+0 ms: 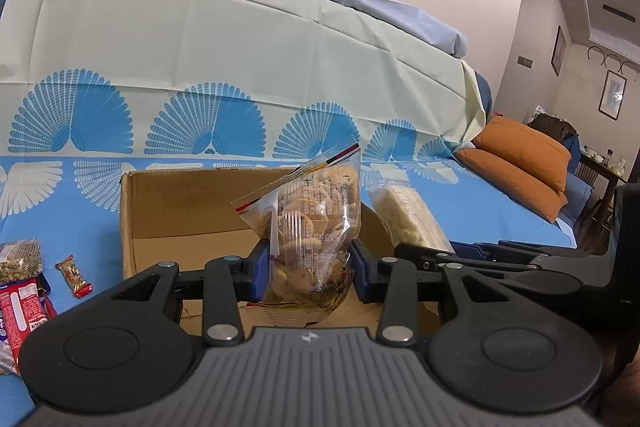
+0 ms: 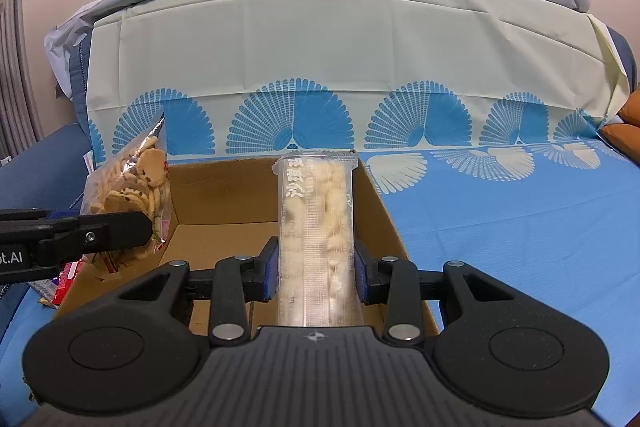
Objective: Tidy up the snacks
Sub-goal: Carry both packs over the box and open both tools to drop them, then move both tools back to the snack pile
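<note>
My left gripper (image 1: 310, 269) is shut on a clear bag of round cookies (image 1: 316, 223) and holds it upright over the open cardboard box (image 1: 168, 203). My right gripper (image 2: 316, 273) is shut on a long clear pack of pale puffed snacks (image 2: 316, 223), also over the box (image 2: 224, 235). The cookie bag (image 2: 132, 195) and the left gripper's finger show at the left of the right wrist view. The pale pack (image 1: 408, 219) shows right of the cookie bag in the left wrist view. The box floor looks bare.
The box sits on a blue cloth with fan pattern (image 2: 520, 227) over a sofa. Loose snacks lie left of the box: a small red candy (image 1: 74, 277), a red packet (image 1: 20, 311) and a greenish bag (image 1: 20, 259). Orange cushions (image 1: 520, 163) lie far right.
</note>
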